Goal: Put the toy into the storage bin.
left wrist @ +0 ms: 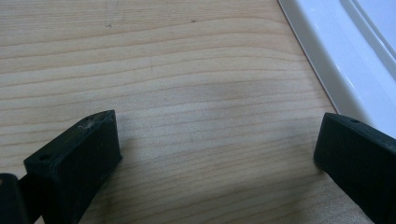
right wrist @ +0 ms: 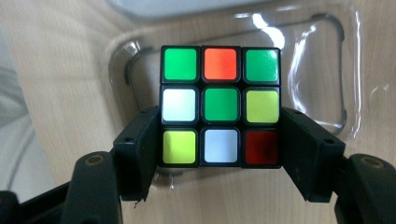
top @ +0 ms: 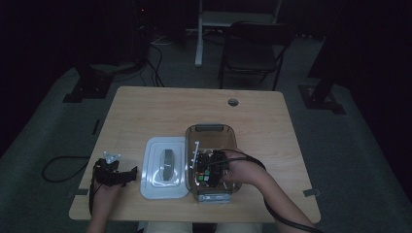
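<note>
Two grippers in play. At lower left of the high view my left gripper (top: pixel 127 175) rests on the table (top: pixel 145 107), jaws apart and empty, beside the white lid (top: pixel 150 187). Right of centre, my right gripper (right wrist: pixel 219 135) is clamped on the puzzle cube (right wrist: pixel 220 105), inside the clear container (top: pixel 210 129). I'd lower it level, clear of the walls, and release only once it sits on the bottom.

In high view the right gripper (top: pixel 210 167) sits inside the clear box (top: pixel 210 130), fingers hidden by hand and dim light; cube (top: pixel 203 177) there too small/dark to read colours. Left gripper view: white lid (left wrist: pixel 341 60) cut off at right edge. Right gripper view: box rim (right wrist: pixel 327 28) cut by top edge, glare blurs wall.
</note>
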Demonstrator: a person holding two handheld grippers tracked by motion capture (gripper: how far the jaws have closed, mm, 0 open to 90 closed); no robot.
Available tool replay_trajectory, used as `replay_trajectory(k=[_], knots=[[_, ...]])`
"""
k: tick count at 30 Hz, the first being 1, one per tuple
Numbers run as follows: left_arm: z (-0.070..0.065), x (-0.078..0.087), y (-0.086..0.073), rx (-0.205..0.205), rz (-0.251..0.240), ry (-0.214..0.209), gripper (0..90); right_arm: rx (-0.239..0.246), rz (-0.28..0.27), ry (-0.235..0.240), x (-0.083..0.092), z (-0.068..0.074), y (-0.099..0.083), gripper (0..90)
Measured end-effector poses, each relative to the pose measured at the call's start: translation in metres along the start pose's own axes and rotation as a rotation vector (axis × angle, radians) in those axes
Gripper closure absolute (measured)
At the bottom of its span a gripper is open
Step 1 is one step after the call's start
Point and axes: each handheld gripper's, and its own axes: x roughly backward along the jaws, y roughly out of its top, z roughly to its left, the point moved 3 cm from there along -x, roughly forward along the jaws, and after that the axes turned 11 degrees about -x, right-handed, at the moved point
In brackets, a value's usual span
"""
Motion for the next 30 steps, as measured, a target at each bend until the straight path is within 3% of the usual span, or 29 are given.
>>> replay_trajectory(k=[10,26,30], knots=[[0.0,0.0,0.0,0.001,-0.003,0.0,1.1,-0.011,0.015,-0.009,-0.005,-0.002,0.002,31.2],[0.0,0.0,0.0,0.0,-0.001,0.0,1.1,-0.133,-0.188,0.068,0.022,-0.011,-0.009,24.1],[0.0,0.0,0.0,0.001,-0.002,0.0,1.1,-0.179,-0.251,0.063,0.027,-0.015,-0.016,21.6]])
